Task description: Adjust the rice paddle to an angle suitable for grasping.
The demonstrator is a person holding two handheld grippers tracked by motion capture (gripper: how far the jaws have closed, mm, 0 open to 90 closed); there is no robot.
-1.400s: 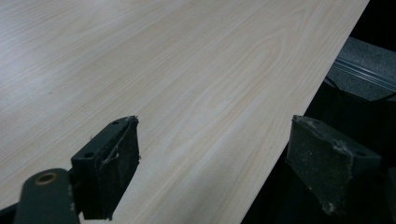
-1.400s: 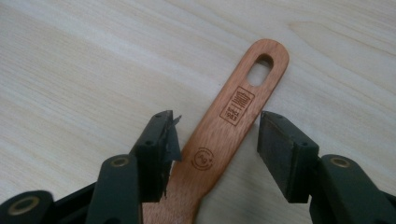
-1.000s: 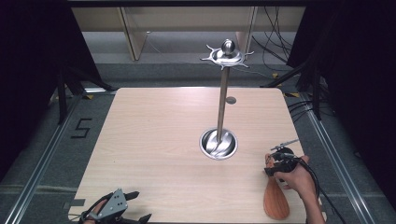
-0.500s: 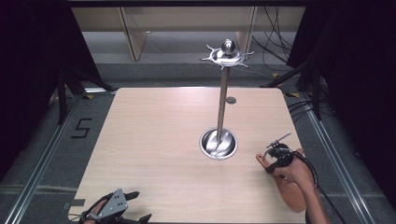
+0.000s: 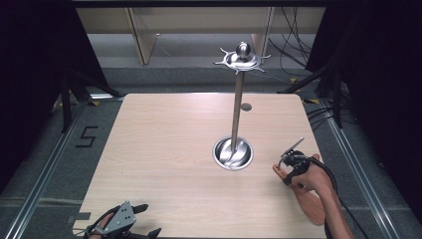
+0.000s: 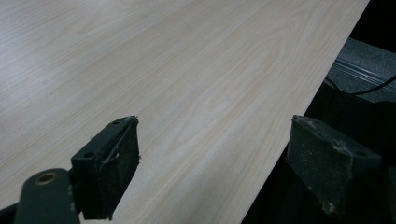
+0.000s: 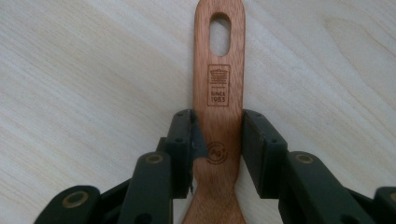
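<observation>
Wooden spatula (image 7: 219, 107): laid flat on the surface (image 5: 174, 149) at about 4 o'clock from the centre in the high view, near the right edge; its broad blade (image 5: 311, 209) is pointed toward 6 o'clock and its handle toward 11 o'clock.
Handle detail: an oval hanging hole and a burnt-in stamp reading "SINCE 1983" are seen in the right gripper view.
Right tool (image 7: 218, 140): closed narrowly on the spatula handle, one jaw pressed against each edge just below the stamp; it is held in a hand (image 5: 313, 174) at the near right.
Left tool (image 6: 212, 163): spread wide with nothing between its jaws; it is held at about 7 o'clock, at the near edge of the surface, one jaw over the wood and the other beyond the rim.
Metal stand (image 5: 238, 99): set upright at about 2 o'clock from the centre, well apart from both tools; a round dish base (image 5: 233, 153), a thin pole and a hooked crown with a ball on top are seen.
</observation>
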